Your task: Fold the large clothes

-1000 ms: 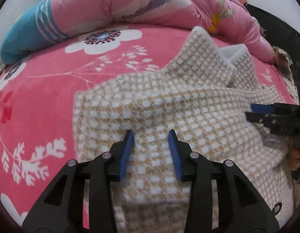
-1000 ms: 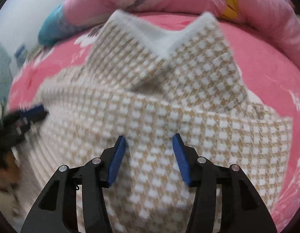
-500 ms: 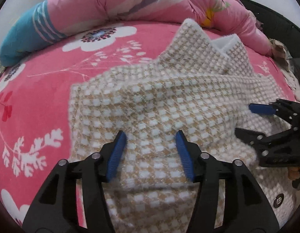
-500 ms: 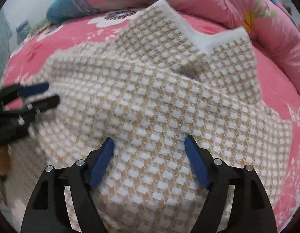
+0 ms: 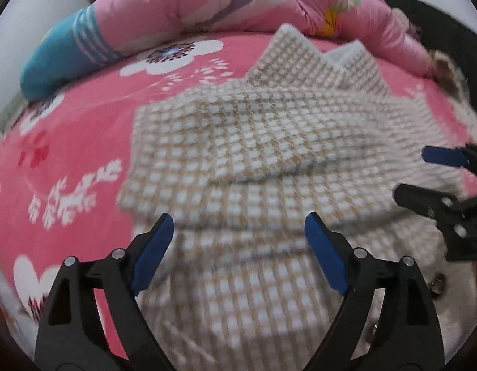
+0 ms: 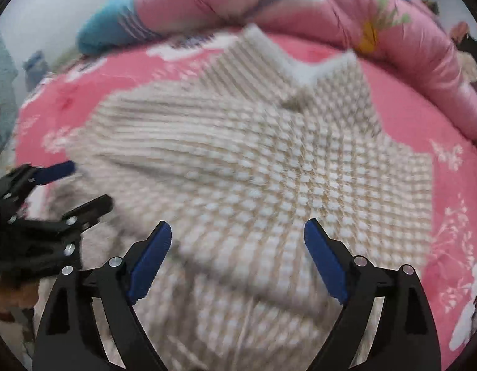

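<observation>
A beige-and-white checked fleece garment (image 5: 263,142) lies folded on the pink flowered bed; its white-lined collar points away from me. It also fills the right wrist view (image 6: 269,160). My left gripper (image 5: 238,241) is open wide and empty, held just above the garment's near part. My right gripper (image 6: 238,244) is also open wide and empty above the garment. The right gripper shows at the right edge of the left wrist view (image 5: 430,173), and the left gripper at the left edge of the right wrist view (image 6: 71,185).
A rolled pink quilt (image 5: 238,3) with a blue end (image 5: 59,58) lies along the far side of the bed. The pink flowered sheet (image 5: 68,142) surrounds the garment. Dark furniture (image 5: 448,31) stands at the far right. Metal snap buttons (image 5: 437,281) show near the garment's right edge.
Both grippers have opened from nearly closed to wide open and drawn back toward me from the garment. The folded part now lies flat on the garment.
</observation>
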